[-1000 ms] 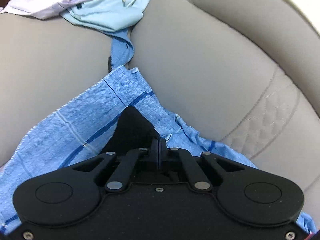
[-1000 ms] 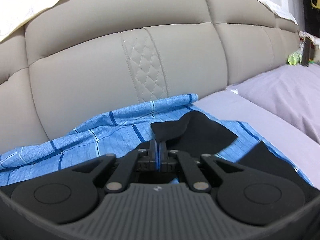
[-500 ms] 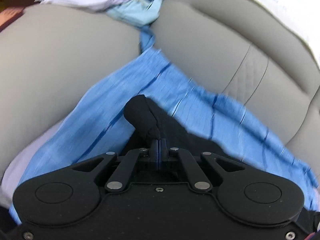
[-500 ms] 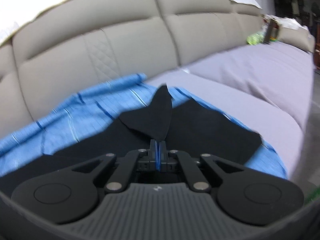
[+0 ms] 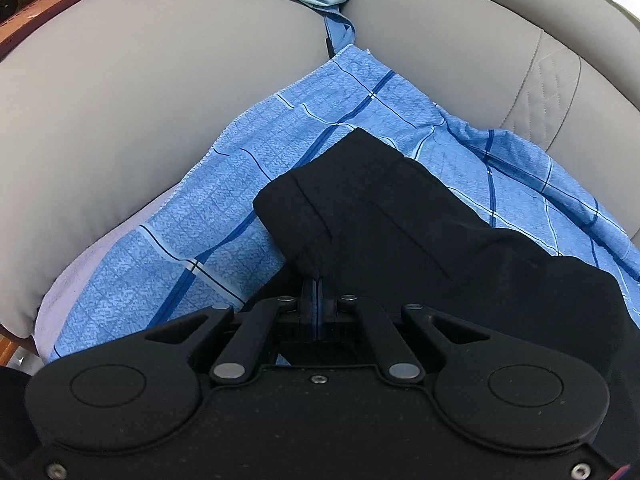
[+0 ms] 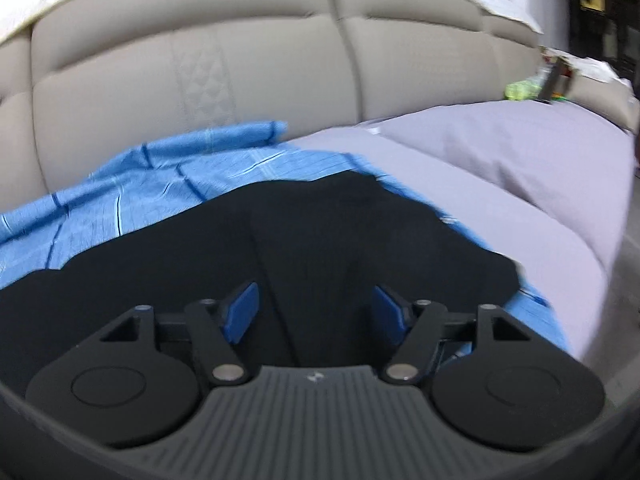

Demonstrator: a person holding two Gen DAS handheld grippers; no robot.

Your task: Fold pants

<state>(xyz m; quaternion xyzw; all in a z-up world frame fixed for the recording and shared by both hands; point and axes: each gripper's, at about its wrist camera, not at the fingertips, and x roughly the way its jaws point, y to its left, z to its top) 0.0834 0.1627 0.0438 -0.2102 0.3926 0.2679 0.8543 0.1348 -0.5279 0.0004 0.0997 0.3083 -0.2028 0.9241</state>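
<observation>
One gripper has let go: the right gripper (image 6: 316,312), jaws now apart, has released the pants (image 5: 400,216), which lie folded on the blue cloth (image 5: 224,216), while the left gripper (image 5: 318,284) stays clamped on their edge.

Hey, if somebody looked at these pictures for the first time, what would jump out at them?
The black pants lying on a bright blue checked sheet across a grey couch. The left claw is shut on a pinch of the pants, while the right claw hangs open just above them.
</observation>
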